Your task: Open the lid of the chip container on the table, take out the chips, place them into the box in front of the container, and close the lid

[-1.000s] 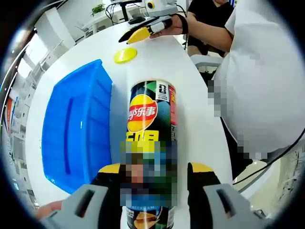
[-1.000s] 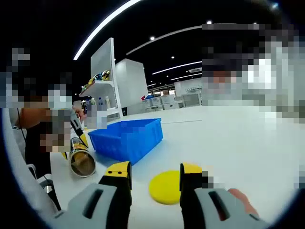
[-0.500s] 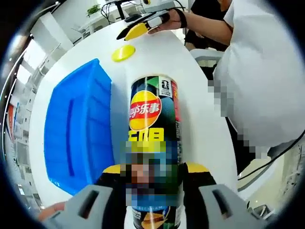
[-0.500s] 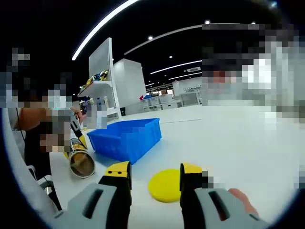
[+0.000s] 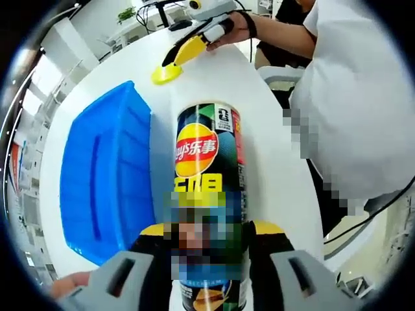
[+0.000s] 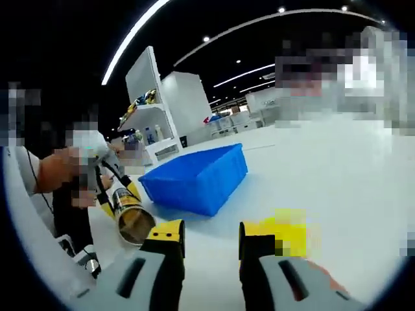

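Observation:
The chip can (image 5: 206,152), dark green with a yellow logo, lies lengthwise between my left gripper's (image 5: 207,232) jaws, which are shut on its lower part. In the right gripper view the can (image 6: 131,215) points its open mouth toward me, lid off. The yellow lid (image 5: 166,74) lies on the table beyond the can, with my right gripper (image 5: 186,50) touching its far edge. In the right gripper view the lid (image 6: 290,234) is blurred, just right of my right gripper (image 6: 211,234), whose jaws stand apart over bare table. The blue box (image 5: 104,178) sits left of the can.
The white table (image 5: 266,162) ends close to the right of the can, where a person in a white shirt (image 5: 350,110) stands. The blue box (image 6: 198,180) stands between can and lid in the right gripper view. White shelving (image 6: 152,110) rises behind.
My right gripper has moved forward and left past the lid, so the lid now lies right of its jaws, which stand closer together. The can stays in the left gripper.

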{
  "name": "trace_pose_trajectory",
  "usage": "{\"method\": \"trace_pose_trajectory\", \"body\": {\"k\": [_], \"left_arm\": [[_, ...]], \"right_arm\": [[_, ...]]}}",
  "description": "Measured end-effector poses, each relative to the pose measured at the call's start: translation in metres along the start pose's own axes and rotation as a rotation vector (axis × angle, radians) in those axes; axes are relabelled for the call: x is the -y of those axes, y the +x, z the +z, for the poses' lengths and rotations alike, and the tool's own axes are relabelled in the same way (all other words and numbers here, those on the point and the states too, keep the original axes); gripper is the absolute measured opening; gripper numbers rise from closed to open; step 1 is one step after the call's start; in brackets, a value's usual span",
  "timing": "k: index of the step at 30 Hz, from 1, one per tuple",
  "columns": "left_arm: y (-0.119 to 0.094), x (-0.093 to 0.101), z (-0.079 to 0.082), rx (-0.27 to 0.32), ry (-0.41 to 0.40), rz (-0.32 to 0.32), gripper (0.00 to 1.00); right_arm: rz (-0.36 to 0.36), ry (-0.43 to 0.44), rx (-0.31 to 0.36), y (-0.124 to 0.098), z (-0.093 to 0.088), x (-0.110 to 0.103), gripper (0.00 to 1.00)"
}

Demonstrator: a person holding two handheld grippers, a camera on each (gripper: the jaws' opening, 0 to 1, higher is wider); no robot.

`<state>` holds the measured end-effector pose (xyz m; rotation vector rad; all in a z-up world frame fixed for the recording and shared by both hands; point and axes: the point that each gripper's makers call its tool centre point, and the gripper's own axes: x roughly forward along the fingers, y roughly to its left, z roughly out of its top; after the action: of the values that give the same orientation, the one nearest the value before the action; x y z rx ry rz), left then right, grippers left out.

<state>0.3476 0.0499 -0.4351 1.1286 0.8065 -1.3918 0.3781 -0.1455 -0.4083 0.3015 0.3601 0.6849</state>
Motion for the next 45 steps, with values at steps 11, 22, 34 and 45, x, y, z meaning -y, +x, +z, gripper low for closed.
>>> {"method": "trace_pose_trajectory", "body": {"k": [11, 22, 34, 45], "left_arm": [[0.000, -0.001, -0.001, 0.004, -0.007, 0.000, 0.45], [0.000, 0.002, 0.001, 0.024, -0.064, -0.002, 0.45], [0.000, 0.002, 0.001, 0.023, -0.065, 0.001, 0.45], [0.001, 0.004, 0.001, 0.021, -0.092, 0.009, 0.44]], "right_arm": [[0.190, 0.250, -0.154, 0.026, -0.022, -0.046, 0.30], [0.280, 0.302, -0.276, 0.041, -0.037, -0.069, 0.30], [0.362, 0.335, -0.365, 0.048, -0.044, -0.085, 0.24], [0.386, 0.354, -0.475, 0.054, -0.050, -0.100, 0.07]]}}
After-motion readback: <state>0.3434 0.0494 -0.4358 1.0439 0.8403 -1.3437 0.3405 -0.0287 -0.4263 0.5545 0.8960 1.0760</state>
